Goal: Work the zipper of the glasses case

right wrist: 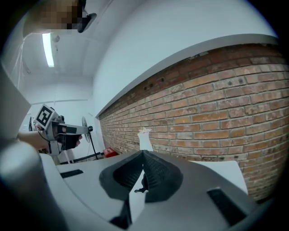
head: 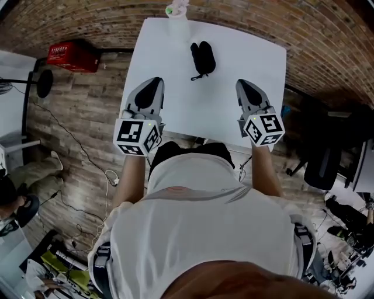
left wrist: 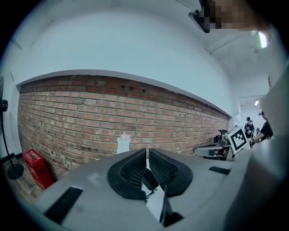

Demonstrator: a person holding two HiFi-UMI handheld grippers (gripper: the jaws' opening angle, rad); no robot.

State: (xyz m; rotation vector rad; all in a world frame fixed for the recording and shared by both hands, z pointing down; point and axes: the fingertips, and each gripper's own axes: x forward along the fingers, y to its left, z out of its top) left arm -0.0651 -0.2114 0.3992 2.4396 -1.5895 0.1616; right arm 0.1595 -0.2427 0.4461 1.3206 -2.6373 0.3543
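Note:
The black glasses case (head: 203, 58) lies on the white table (head: 175, 99), toward its far side, with a short cord trailing off its near end. My left gripper (head: 153, 83) hovers over the table's near left part, jaws shut and empty. My right gripper (head: 242, 84) is level with it on the near right, also shut on nothing. Both point at the far side and are well short of the case. In the left gripper view the case (left wrist: 149, 178) shows as a dark shape below the closed jaws (left wrist: 147, 151). The right gripper view shows it (right wrist: 143, 182) the same way under its closed jaws (right wrist: 142, 153).
A pale cup with something white in it (head: 176, 11) stands at the table's far edge, against a brick wall (left wrist: 90, 108). On the floor lie a red box (head: 73, 56) at left, cables, and a stand (head: 41, 82). A black office chair (head: 324, 166) is at right.

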